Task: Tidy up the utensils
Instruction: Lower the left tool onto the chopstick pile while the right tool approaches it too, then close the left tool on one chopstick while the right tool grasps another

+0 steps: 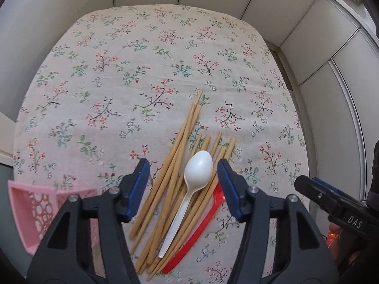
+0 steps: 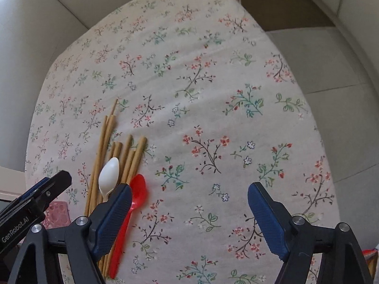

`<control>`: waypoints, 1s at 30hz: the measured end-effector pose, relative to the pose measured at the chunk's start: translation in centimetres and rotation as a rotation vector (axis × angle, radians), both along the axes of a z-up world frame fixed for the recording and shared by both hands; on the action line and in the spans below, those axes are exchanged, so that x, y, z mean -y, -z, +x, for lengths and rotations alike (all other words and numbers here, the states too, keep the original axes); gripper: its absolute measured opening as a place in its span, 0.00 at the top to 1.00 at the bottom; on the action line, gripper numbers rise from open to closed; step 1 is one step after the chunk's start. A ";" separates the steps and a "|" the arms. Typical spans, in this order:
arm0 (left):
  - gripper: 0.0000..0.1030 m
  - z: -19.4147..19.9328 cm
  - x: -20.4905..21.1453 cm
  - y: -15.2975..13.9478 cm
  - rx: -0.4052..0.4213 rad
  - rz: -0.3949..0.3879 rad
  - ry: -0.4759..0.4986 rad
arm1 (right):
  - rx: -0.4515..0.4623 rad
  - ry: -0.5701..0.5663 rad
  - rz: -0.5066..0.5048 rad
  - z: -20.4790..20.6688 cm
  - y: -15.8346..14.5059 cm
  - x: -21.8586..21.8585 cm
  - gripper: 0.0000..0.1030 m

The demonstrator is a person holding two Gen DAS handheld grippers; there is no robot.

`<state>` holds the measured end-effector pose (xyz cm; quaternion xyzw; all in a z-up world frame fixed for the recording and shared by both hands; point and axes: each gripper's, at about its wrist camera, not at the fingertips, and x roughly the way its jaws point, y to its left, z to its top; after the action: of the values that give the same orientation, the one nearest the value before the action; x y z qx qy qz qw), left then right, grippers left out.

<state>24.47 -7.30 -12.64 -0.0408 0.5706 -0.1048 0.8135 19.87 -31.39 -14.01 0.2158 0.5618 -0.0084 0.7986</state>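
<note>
A white plastic spoon (image 1: pixel 189 187) lies on top of a heap of several wooden chopsticks (image 1: pixel 170 172) on the floral tablecloth (image 1: pixel 142 71). A red plastic spoon (image 1: pixel 201 232) lies at the heap's right side, partly under the chopsticks. My left gripper (image 1: pixel 183 172) is open and empty, its jaws straddling the heap just above it. The right wrist view shows the same white spoon (image 2: pixel 108 175), red spoon (image 2: pixel 132 210) and chopsticks (image 2: pixel 106 142) at the left. My right gripper (image 2: pixel 189 203) is open and empty over bare cloth, to the right of the heap.
A pink perforated basket (image 1: pixel 28 213) stands at the table's near left corner, also glimpsed in the right wrist view (image 2: pixel 56 213). The right gripper's body (image 1: pixel 336 206) shows at the right of the left wrist view. Pale walls and floor surround the table.
</note>
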 end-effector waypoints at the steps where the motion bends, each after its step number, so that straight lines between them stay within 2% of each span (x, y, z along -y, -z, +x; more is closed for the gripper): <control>1: 0.51 0.6 0.4 0.7 0.002 -0.022 0.010 | -0.007 -0.002 0.011 0.2 0.4 0.1 0.17; 2: 0.54 1.1 0.7 1.2 0.003 -0.038 0.015 | -0.013 -0.004 0.023 0.5 0.8 0.2 0.17; 4: 0.68 2.2 1.2 2.3 0.006 -0.022 0.015 | -0.025 -0.009 0.060 1.0 1.5 0.3 0.17; 6: 0.75 2.9 1.7 3.1 0.012 -0.013 0.017 | -0.027 -0.017 0.084 1.7 2.0 0.2 0.17; 12: 0.79 4.4 2.1 4.3 0.011 0.019 0.007 | -0.023 -0.053 0.098 2.9 2.7 -0.4 0.21; 16: 0.91 4.9 2.3 4.9 0.018 0.054 0.017 | -0.032 -0.057 0.121 3.3 3.2 -0.8 0.24; 23: 0.94 4.3 1.5 3.9 0.039 0.057 0.010 | -0.034 -0.043 0.175 3.5 3.6 -0.7 0.32; 30: 0.94 0.9 -0.1 -0.3 0.099 0.035 0.000 | -0.020 -0.032 0.228 4.3 3.8 -1.3 0.45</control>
<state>25.39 -7.23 -12.34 -0.0213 0.5314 -0.0964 0.8414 24.18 -30.05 -17.82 0.2962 0.5703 0.0659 0.7634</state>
